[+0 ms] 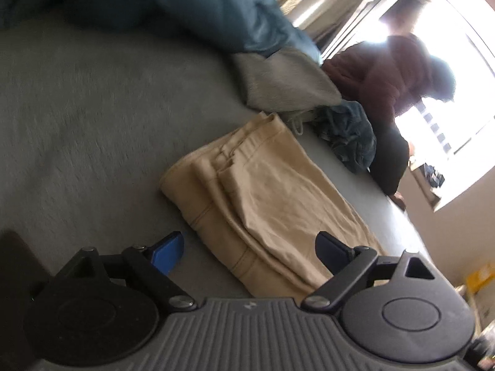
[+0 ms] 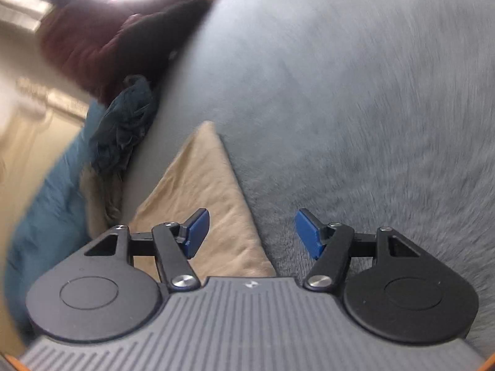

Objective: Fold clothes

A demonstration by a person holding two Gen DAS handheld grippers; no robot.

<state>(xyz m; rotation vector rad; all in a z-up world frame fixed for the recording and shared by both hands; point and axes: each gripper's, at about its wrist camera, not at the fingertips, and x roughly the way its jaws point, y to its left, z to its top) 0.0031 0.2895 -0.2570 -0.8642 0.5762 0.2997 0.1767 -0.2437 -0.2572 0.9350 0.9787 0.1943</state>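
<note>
While above trousers (image 1: pixel 263 191), claws agape.

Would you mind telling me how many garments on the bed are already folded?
1. The beige trousers lie folded on the grey bed. The dark blue garment beyond them near the bed edge is crumpled. The pile behind may hide more.

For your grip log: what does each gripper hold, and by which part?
Nothing. The left gripper and right gripper are open over the folded tan trousers.
</note>
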